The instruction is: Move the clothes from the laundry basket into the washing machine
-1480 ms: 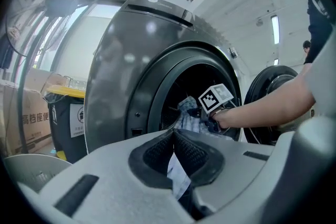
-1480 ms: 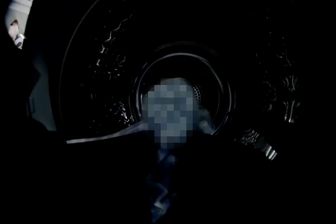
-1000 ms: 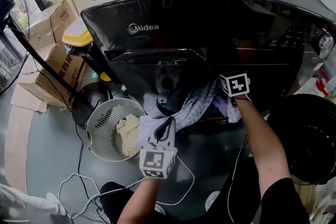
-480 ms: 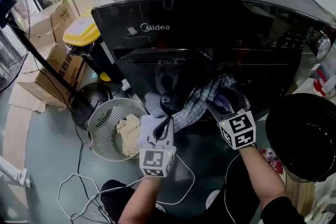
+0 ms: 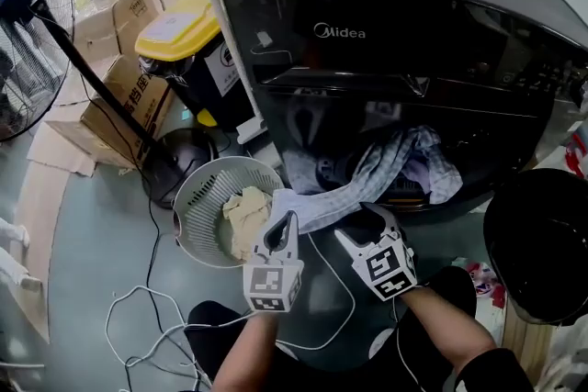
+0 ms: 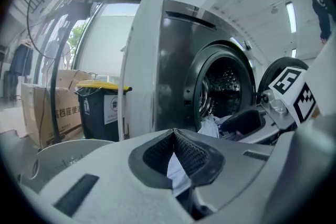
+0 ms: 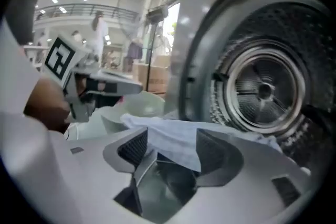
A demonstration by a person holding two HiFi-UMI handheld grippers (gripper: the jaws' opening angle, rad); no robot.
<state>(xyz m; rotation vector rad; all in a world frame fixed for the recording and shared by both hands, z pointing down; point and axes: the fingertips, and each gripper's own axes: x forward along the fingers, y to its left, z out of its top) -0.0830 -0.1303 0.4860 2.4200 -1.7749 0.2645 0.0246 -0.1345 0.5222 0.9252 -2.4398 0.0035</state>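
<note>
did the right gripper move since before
Yes: the right gripper backed out of the dark grey washing machine; jaws just opening, pale blue cloth between them.

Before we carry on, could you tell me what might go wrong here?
1. The checked cloth hangs half out of the washing machine, its end clamped in the left gripper; pulling away could drag it out.
2. Loose white cable on the floor might catch a foot.

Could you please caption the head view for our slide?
Left hand-held gripper holds checked cloth trailing from washing machine.
</note>
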